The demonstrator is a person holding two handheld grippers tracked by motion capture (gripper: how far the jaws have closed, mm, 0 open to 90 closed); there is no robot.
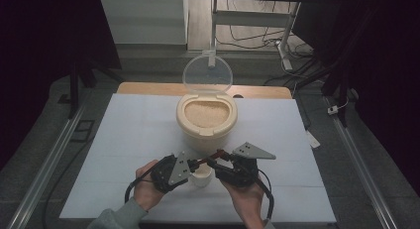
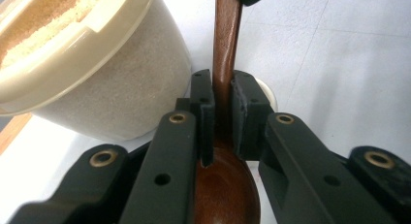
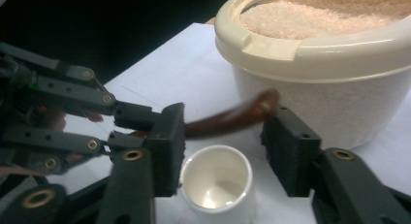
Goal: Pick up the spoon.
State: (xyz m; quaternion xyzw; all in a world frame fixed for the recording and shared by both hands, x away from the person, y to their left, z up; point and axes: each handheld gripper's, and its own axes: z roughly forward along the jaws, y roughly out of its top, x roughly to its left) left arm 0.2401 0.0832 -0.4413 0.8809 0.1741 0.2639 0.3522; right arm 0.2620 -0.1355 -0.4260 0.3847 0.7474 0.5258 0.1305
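Observation:
My left gripper [image 2: 223, 112] is shut on the neck of a brown wooden spoon [image 2: 225, 49], whose bowl lies back between the jaws. In the high view the left gripper [image 1: 194, 165] and right gripper [image 1: 216, 160] meet tip to tip over a small white cup [image 1: 201, 178]. The spoon [image 3: 228, 120] runs from the left gripper [image 3: 131, 124] across the right gripper [image 3: 228, 136]. Its handle end lies just above the right-hand pad. The right jaws stand apart, and neither pad presses on the handle. The empty cup [image 3: 218, 183] stands below them.
A cream tub of rice [image 1: 206, 120] stands just beyond the grippers, its clear lid [image 1: 208, 73] hinged upright at the back. The tub [image 3: 320, 64] is close to the right gripper's jaws. The white table top [image 1: 124, 140] has bare room on both sides.

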